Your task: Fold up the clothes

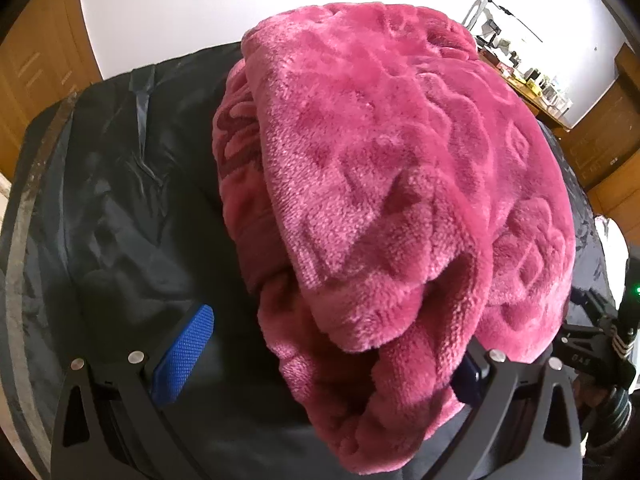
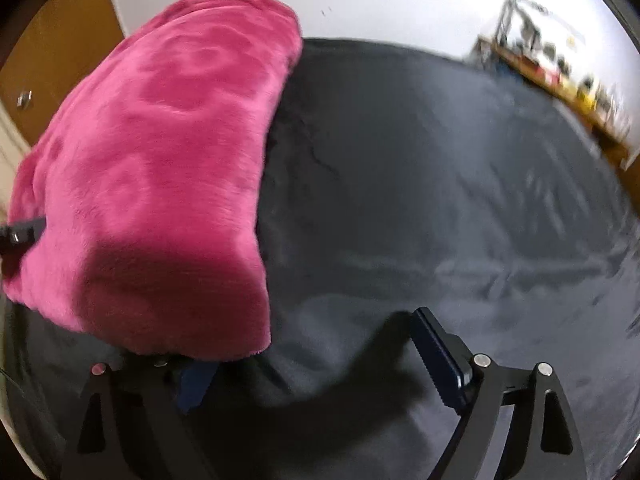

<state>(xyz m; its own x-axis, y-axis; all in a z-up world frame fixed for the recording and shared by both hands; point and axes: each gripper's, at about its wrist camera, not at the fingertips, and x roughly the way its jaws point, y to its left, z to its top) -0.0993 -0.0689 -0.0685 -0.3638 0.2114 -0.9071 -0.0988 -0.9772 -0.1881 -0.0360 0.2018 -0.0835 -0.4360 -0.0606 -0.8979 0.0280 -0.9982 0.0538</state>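
A thick pink fleece garment [image 1: 392, 184], embossed with a pattern, lies folded in a bulky pile on the black cloth-covered table [image 1: 120, 220]. My left gripper [image 1: 332, 340] stands wide open at its near end. Its left blue pad [image 1: 184, 356] is clear of the fabric, and the fleece covers most of the right pad [image 1: 468, 376]. In the right wrist view the fleece [image 2: 152, 168] fills the left side. My right gripper [image 2: 308, 344] is open too, at the pile's near right corner. The fleece edge hides its left finger [image 2: 196, 384], and its right finger [image 2: 440, 360] is over bare black cloth.
The table's worn left rim [image 1: 36, 184] curves close by. Wooden cabinets [image 1: 36, 60] stand at the back left, a white wall behind them. A cluttered wooden shelf [image 2: 560, 76] stands at the back right. The right gripper's body [image 1: 600, 340] shows at the left view's right edge.
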